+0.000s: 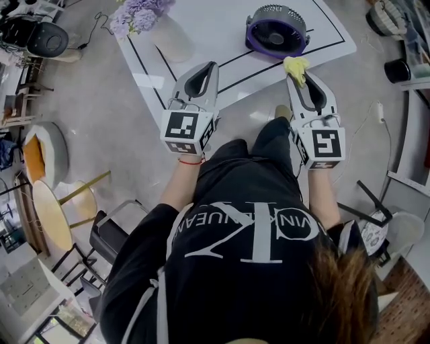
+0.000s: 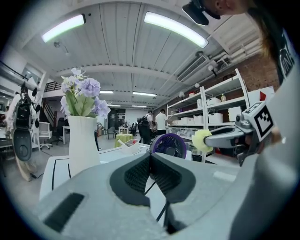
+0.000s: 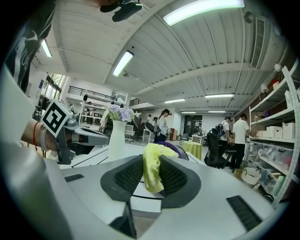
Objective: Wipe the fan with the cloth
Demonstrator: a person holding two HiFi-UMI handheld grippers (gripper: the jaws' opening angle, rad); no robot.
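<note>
A small purple fan [image 1: 276, 31] with a grey grille stands on the white table [image 1: 222, 33], its front facing the person. In the head view my right gripper [image 1: 296, 69] is shut on a yellow cloth [image 1: 296, 67], just short of the fan at the table's near edge. Seen from the right gripper view, the yellow cloth [image 3: 153, 166] hangs pinched between the pads, with the fan [image 3: 174, 150] right behind it. My left gripper [image 1: 209, 66] is shut and holds nothing; it hovers over the table's near edge, left of the fan [image 2: 168, 146].
A white vase [image 1: 170, 37] with lilac flowers [image 1: 138, 13] stands on the table's left part. Black lines mark the tabletop. Stools and a round side table [image 1: 50, 208] stand on the floor at left. Shelving [image 2: 220, 112] and several people fill the room behind.
</note>
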